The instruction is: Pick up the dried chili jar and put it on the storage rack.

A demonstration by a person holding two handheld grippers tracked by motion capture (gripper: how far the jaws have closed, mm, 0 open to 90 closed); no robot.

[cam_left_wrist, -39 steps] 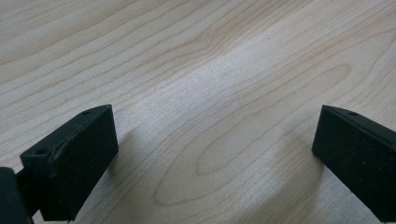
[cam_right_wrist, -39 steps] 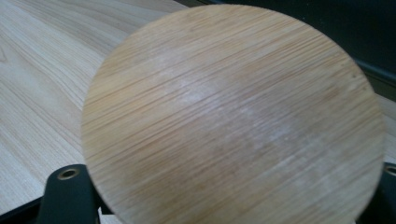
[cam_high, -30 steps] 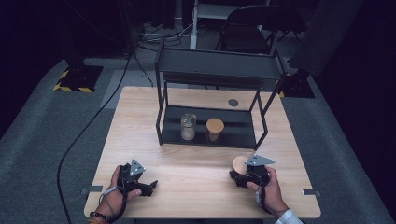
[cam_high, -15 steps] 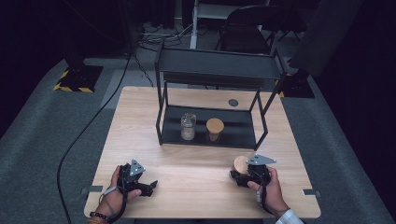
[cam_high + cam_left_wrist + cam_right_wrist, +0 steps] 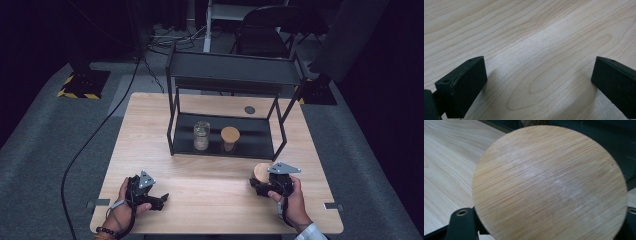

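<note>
The right tongs (image 5: pixel 260 184) clamp a round wooden lid (image 5: pixel 262 172) near the counter's (image 5: pixel 210 185) right front. Their own view shows the lid's (image 5: pixel 550 185) grain; its underside stays hidden. The left tongs (image 5: pixel 161 199) gape wide over bare wood. Beyond, a black shelf (image 5: pixel 227 75) holds what seem two jars.

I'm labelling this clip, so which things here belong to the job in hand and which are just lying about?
In the job:
- round wooden lid, clamped in the right gripper
- open glass jar on the rack

Lying about:
- lidded jar
- black rack
- left gripper, jaws open over bare table
</note>
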